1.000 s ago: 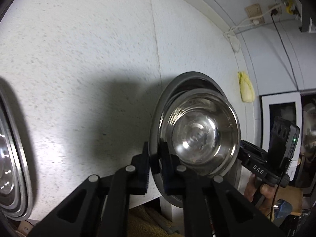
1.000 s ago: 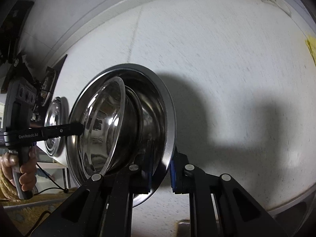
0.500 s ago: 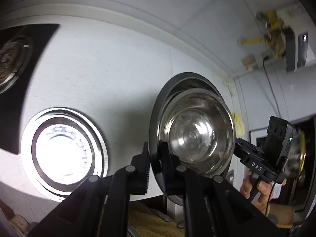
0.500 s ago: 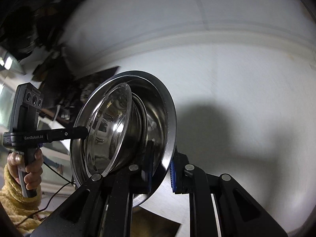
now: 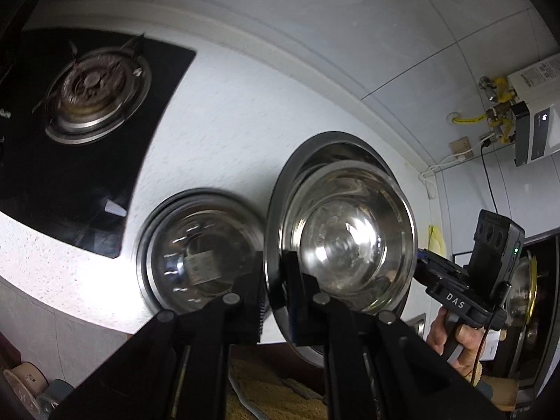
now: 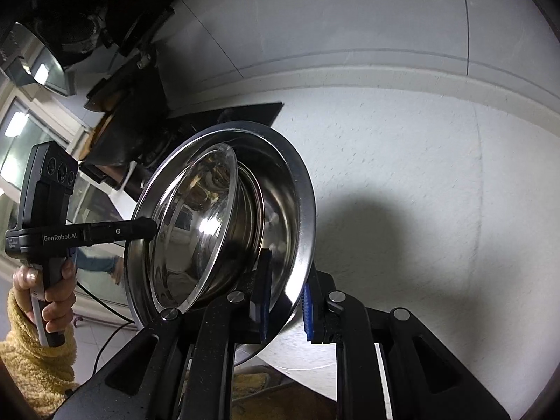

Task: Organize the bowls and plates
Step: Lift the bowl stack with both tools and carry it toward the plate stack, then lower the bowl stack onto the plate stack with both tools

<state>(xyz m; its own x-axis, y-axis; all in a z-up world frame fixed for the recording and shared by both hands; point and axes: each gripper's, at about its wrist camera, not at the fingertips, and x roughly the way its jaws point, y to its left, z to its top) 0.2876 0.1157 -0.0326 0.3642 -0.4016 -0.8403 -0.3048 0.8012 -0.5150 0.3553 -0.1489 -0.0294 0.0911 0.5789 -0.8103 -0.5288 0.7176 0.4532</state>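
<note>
A wide-rimmed large steel bowl (image 5: pixel 315 154) is held in the air above the counter, tipped towards the cameras, with a smaller steel bowl (image 5: pixel 343 245) leaning inside it. My left gripper (image 5: pixel 276 290) is shut on its left rim. On the opposite rim (image 6: pixel 301 189) my right gripper (image 6: pixel 287 297) is shut, blue pads on either side of the metal. The smaller bowl (image 6: pixel 196 231) shows edge-on in the right wrist view. Each gripper appears in the other's view: the right gripper (image 5: pixel 418 262) and the left gripper (image 6: pixel 150 227). A stack of steel dishes (image 5: pixel 196 255) rests on the counter just left of the held bowl.
The white speckled countertop (image 5: pixel 227 112) carries a black gas hob (image 5: pixel 94 101) at the far left. A water heater (image 5: pixel 535 105) with pipes hangs on the right wall, and a yellow cloth (image 5: pixel 435 238) lies on the counter below it. A hand in a fuzzy yellow sleeve (image 6: pixel 45 301) holds the left gripper.
Both grippers have carried the nested bowls leftwards along the counter and higher. The dish stack slid from the left edge to beside the held bowl, and the hob came into view.
</note>
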